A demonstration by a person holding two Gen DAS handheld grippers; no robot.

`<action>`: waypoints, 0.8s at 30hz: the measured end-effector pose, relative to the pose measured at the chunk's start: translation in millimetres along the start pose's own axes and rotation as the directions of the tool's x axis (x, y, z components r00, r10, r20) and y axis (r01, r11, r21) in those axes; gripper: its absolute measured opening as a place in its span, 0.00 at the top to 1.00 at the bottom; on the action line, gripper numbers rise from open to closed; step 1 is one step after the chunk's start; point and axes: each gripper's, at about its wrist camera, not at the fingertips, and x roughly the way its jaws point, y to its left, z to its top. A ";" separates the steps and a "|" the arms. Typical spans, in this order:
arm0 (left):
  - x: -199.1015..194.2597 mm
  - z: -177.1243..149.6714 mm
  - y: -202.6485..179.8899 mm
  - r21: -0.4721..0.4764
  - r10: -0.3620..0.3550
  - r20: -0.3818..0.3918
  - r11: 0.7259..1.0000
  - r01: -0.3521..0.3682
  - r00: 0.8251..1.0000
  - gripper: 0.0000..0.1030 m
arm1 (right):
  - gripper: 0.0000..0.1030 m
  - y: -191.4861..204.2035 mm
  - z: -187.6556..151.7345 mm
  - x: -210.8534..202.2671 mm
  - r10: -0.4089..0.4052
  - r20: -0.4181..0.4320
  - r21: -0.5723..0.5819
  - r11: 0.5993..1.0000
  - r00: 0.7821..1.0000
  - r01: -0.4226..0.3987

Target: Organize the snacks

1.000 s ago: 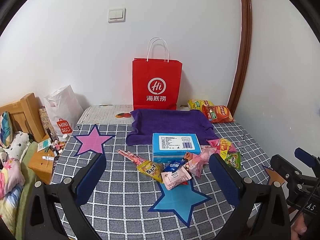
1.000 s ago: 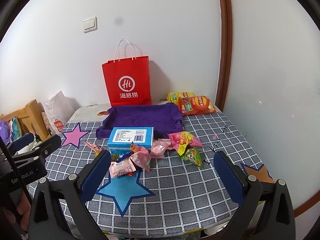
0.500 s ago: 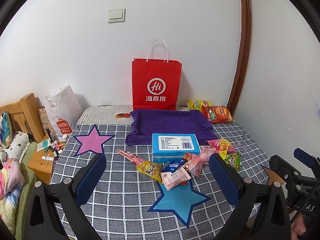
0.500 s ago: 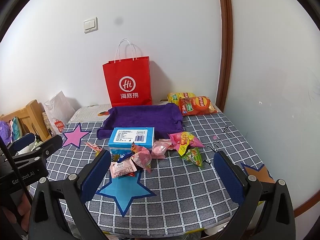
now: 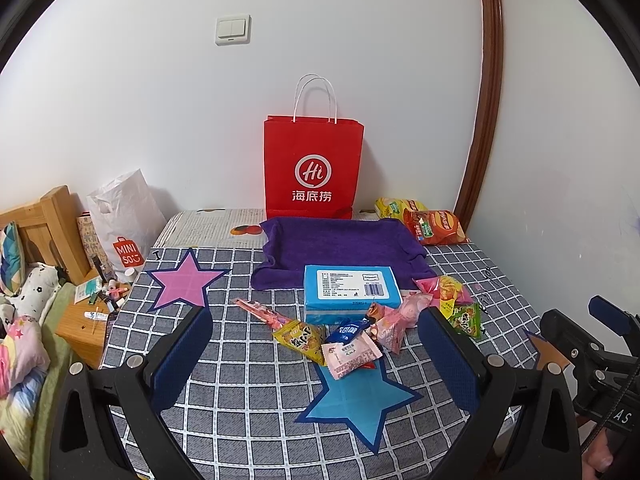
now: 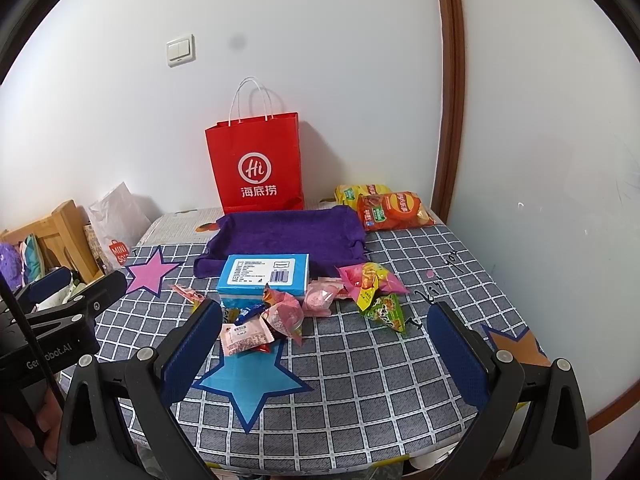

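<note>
Both hand-held grippers hover above the near edge of the bench (image 5: 248, 392), the left hand-held gripper (image 5: 316, 344) and the right hand-held gripper (image 6: 320, 340) each spread wide with nothing between the pads. The snack packets (image 5: 352, 354) lie in a loose heap just in front of a blue box (image 5: 350, 290), which overlaps a purple towel (image 5: 340, 244). Two chip bags (image 6: 394, 210) sit beside a red paper bag (image 6: 256, 164) at the wall.

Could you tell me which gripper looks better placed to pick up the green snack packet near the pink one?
Right, probably. The green snack packet lies between the open right gripper fingers' line; the left gripper faces the central pile.
</note>
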 end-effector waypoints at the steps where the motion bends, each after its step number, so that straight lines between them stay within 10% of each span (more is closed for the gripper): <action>1: -0.2 0.0 0.0 0.000 0.000 0.001 1.000 0.000 1.000 0.00 | 0.02 -0.4 -0.1 0.2 0.000 0.000 0.001 1.000 1.000 0.000; 24: 14.6 1.9 -0.3 0.002 0.015 -0.015 1.000 -0.015 1.000 0.00 | 0.02 0.2 1.1 9.8 0.025 0.011 -0.007 1.000 1.000 -0.025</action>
